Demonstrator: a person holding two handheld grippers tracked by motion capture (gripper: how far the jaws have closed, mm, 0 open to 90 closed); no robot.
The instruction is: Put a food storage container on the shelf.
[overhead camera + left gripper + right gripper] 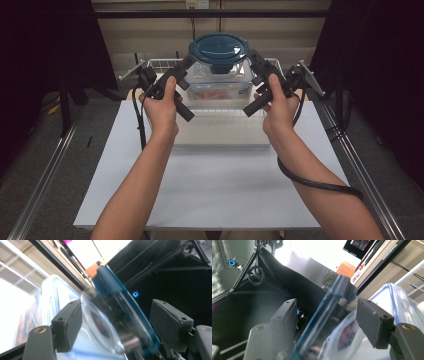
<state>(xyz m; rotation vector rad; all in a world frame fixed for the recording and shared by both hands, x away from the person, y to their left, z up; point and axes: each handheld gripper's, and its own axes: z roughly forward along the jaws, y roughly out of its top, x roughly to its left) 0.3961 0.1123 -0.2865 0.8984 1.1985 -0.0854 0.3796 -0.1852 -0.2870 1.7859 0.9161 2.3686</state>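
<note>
A clear plastic container [220, 80] with a dark teal lid [218, 49] stands at the far side of the table, with orange contents showing through its wall. My left gripper [189, 64] is at the lid's left rim and my right gripper [252, 60] at its right rim. In the left gripper view the teal lid edge [117, 295] runs between the jaws, with a gap to each pad [71, 325]. In the right gripper view the lid edge [329, 307] also lies between the jaws, clear of the pads [374, 325], beside the container wall [397, 297]. Both grippers are open.
A white wire basket [160, 63] stands behind and around the container. A pale board [220, 131] lies on the white table [210, 185] in front of it. Metal rails [45, 175] run along both sides, and black curtains hang beyond them. The right gripper's cable [310, 182] loops over the forearm.
</note>
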